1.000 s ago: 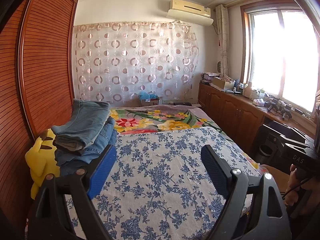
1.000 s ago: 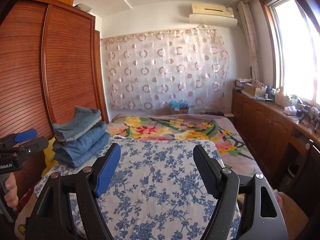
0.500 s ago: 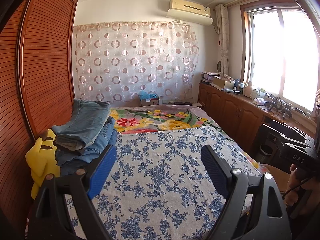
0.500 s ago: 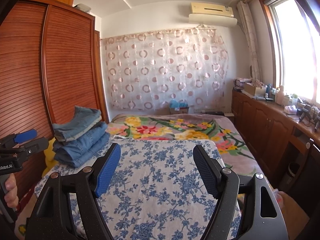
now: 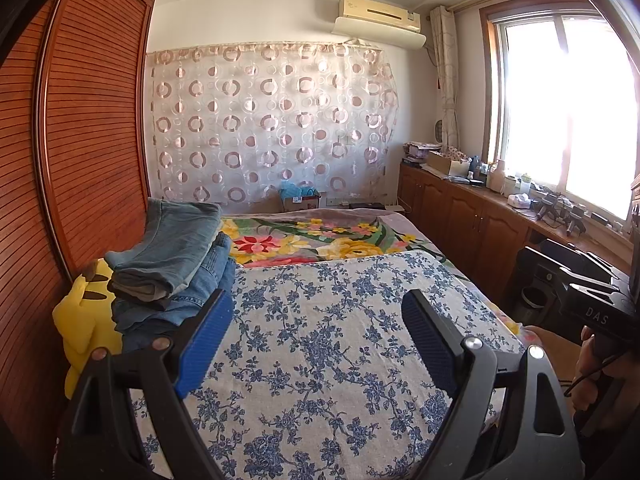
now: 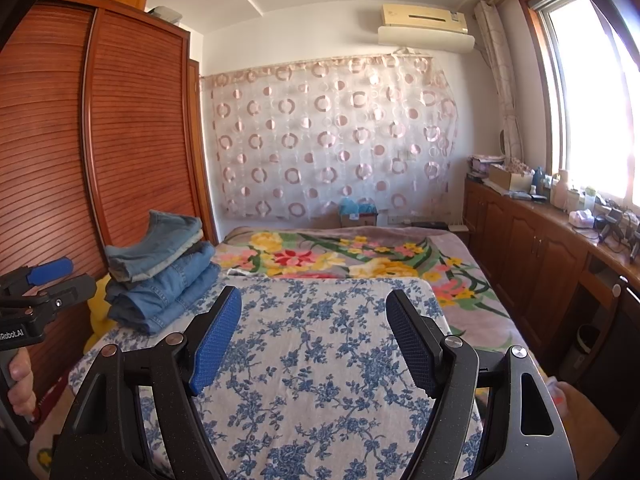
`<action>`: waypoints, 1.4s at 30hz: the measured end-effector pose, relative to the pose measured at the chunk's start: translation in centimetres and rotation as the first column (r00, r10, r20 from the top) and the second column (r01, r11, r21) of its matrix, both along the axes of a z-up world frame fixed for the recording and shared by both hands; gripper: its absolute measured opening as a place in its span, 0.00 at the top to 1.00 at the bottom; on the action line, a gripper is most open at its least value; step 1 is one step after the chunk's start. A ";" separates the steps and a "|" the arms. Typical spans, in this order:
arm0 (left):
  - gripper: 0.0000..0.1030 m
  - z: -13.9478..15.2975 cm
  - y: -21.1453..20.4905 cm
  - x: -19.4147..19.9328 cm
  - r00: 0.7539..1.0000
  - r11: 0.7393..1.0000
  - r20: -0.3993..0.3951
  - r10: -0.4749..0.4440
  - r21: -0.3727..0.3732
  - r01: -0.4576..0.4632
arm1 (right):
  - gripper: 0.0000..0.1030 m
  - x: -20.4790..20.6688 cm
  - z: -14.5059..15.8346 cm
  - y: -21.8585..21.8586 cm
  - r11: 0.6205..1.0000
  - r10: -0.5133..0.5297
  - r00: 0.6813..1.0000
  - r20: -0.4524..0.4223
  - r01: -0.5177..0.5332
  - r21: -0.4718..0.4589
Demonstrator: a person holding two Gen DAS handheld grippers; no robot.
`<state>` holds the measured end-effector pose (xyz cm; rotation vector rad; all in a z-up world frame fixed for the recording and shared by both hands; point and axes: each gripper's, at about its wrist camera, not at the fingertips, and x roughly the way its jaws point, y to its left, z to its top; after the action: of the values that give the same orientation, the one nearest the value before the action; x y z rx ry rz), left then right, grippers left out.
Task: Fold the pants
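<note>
Writing: "DAS" is showing on the right hand-held gripper point(image 5: 596, 316); "Robot.AI" on the left hand-held gripper point(image 6: 24, 320).
Hand-held grippers: both are gaping wide, holding nothing.
Pants point(image 6: 160, 276): lying stacked ahead-left at the bed point(image 6: 320, 360) edge.

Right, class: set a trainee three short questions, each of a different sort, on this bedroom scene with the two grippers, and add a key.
1. True or false: the left gripper is shut on a pair of jeans.
2. Where does the stack of jeans lie? A) on the cabinet under the window B) on the bed's left edge, by the wardrobe C) on the floor
3. Fill in: beside the stack, against the wardrobe, sits a ____ plush toy.

Key: 1 false, both it and the right gripper are open and hold nothing; 2 B; 3 yellow.
</note>
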<state>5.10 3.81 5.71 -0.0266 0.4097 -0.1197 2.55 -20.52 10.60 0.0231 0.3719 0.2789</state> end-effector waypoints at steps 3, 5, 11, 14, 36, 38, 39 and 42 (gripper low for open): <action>0.15 0.0 0.0 0.0 1.000 1.000 0.000 0.000 0.000 0.000 | 0.26 0.0 0.0 0.0 1.000 0.000 1.000 0.000 0.000 0.000; 0.15 0.0 0.1 0.0 1.000 1.000 0.000 0.001 0.001 -0.001 | 0.26 0.0 0.0 0.0 1.000 0.000 1.000 0.000 0.000 0.000; 0.15 0.0 0.0 0.0 1.000 1.000 -0.001 0.000 0.003 0.000 | 0.26 0.0 0.0 0.0 1.000 0.000 1.000 0.000 0.000 0.000; 0.15 0.0 0.1 0.0 1.000 1.000 0.001 0.000 0.000 0.000 | 0.26 0.0 0.0 0.0 1.000 0.000 1.000 0.001 0.000 0.000; 0.15 -0.1 0.4 -0.2 1.000 1.000 0.002 -0.004 0.001 0.004 | 0.26 0.0 0.0 0.0 1.000 0.000 1.000 0.000 0.000 0.000; 0.15 -0.1 0.6 -0.3 1.000 1.000 0.002 -0.003 0.003 0.003 | 0.26 0.0 0.0 0.0 1.000 0.001 1.000 0.000 -0.001 0.001; 0.15 -0.1 0.5 -0.2 1.000 1.000 0.001 -0.004 0.001 0.004 | 0.26 0.0 0.0 0.0 1.000 0.001 1.000 -0.001 -0.001 0.001; 0.15 -0.1 0.4 -0.2 1.000 1.000 0.002 -0.003 0.002 0.003 | 0.26 0.0 0.0 0.0 1.000 0.001 1.000 -0.001 -0.001 0.001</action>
<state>4.89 4.20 5.59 -0.0240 0.4082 -0.1225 2.53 -20.51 10.59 0.0242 0.3729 0.2800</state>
